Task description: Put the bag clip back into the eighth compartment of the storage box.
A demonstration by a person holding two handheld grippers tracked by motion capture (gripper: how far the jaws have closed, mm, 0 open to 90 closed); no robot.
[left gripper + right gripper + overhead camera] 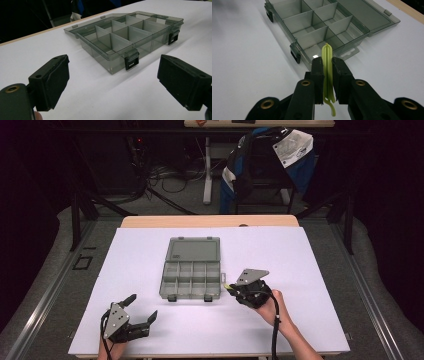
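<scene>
A smoky clear compartment box (192, 281) lies open in the middle of the white table cover, its lid (194, 249) folded back flat behind it. Its several compartments look empty. My right gripper (230, 288) hovers just right of the box's front right corner, shut on a thin yellow-green plastic piece (327, 60). The piece stands on edge between the pads and pokes out toward the box (312, 27). My left gripper (141, 308) rests near the table's front left with its jaws wide open and nothing between them, and it faces the box (125, 37) and its black latches.
The white cover (300, 270) spans a wooden table (210, 221). Beyond the table stands a chair draped with a blue and white jacket (272, 155), with cables on the floor beside it. Metal rails run along both sides of the table.
</scene>
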